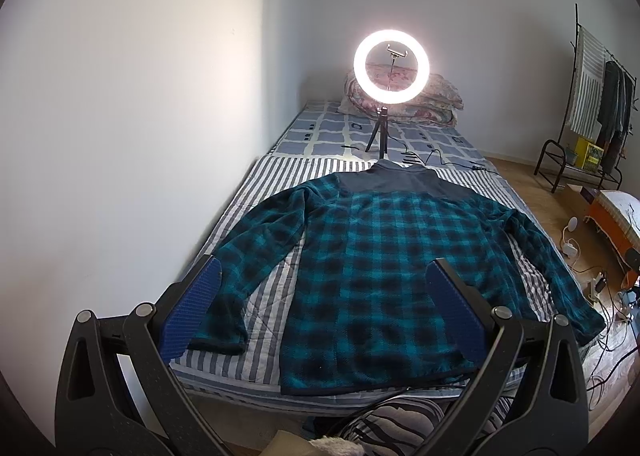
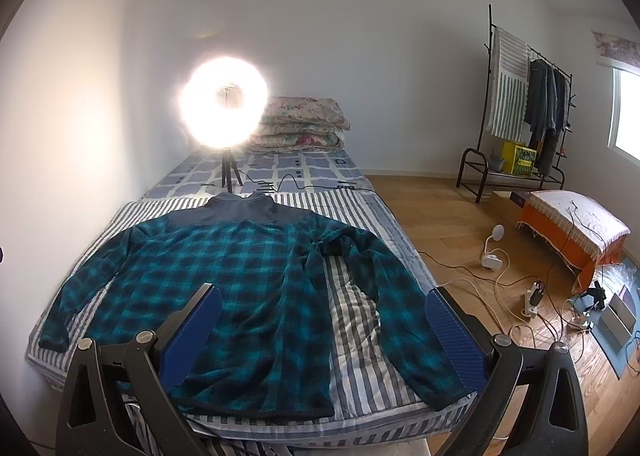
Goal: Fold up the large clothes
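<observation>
A teal and black plaid fleece jacket (image 1: 372, 256) with a grey yoke lies flat and spread out on the striped bed cover (image 1: 264, 296), sleeves out to both sides. It also shows in the right wrist view (image 2: 224, 276). My left gripper (image 1: 320, 296) is open and empty, held above the near edge of the bed over the jacket's lower left part. My right gripper (image 2: 322, 320) is open and empty, held above the jacket's hem and right sleeve (image 2: 400, 316).
A lit ring light on a tripod (image 1: 391, 63) stands on the bed beyond the collar, with cables (image 1: 436, 157) beside it. Folded quilts (image 2: 300, 121) lie at the bed's head. A wall runs along the left. A clothes rack (image 2: 520, 103), orange bench (image 2: 576, 232) and floor cables (image 2: 532, 296) stand right.
</observation>
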Tool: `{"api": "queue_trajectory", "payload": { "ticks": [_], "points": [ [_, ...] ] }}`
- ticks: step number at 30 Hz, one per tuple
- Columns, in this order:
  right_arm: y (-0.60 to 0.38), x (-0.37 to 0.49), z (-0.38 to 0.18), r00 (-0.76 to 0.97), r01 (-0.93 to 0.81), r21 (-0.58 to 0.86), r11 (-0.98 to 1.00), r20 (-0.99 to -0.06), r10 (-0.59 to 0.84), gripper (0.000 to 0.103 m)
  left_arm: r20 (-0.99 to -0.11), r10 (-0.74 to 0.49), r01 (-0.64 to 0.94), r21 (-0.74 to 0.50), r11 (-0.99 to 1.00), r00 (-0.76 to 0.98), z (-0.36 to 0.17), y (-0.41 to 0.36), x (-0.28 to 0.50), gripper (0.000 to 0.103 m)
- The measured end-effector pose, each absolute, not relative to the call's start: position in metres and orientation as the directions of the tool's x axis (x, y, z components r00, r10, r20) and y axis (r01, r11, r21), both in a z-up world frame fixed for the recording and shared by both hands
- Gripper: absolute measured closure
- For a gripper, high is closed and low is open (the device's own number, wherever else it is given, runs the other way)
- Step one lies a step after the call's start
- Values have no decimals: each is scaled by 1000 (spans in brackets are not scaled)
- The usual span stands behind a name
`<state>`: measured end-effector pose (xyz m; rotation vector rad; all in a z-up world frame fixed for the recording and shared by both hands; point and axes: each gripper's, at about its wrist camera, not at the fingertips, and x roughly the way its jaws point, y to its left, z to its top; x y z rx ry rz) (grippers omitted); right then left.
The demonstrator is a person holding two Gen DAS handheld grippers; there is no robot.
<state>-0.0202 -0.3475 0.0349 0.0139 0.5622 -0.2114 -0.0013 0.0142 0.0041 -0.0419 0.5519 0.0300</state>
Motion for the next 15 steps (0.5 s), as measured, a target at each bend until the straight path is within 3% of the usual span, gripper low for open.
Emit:
{"api": "queue_trajectory", "payload": {
  "ticks": [15],
  "points": [
    [-346,-19,36,828,191,-28,981,-532,-177,1,-534,19,-46,-37,998,845,-2,22,0,0]
  ]
}}
